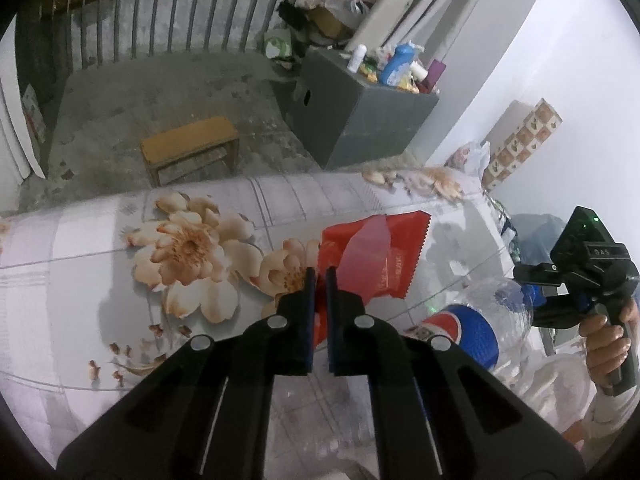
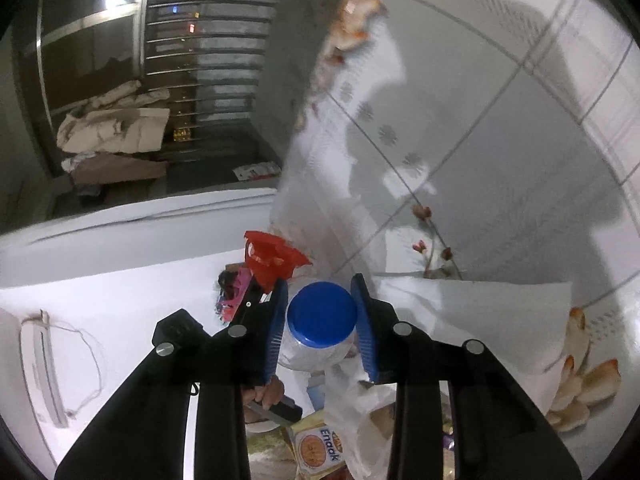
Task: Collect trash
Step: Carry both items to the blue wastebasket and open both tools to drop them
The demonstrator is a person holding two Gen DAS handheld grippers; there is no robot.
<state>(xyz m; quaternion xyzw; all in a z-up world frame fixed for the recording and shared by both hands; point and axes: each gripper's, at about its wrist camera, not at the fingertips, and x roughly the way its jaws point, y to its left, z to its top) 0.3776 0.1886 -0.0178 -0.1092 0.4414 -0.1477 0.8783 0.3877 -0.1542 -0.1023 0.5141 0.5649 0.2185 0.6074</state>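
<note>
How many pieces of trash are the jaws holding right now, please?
2: a red wrapper pinched in the left gripper, and a blue-capped plastic bottle clamped in the right gripper. More trash may sit unseen.

L tongs point(image 1: 319, 274) clamped, R tongs point(image 2: 322, 296) gripping.

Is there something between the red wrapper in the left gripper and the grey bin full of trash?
Nothing visible blocks it. The crinkled red plastic wrapper is pinched in the left gripper; beyond the floral-cloth table lies open concrete floor up to the grey box bin.
</note>
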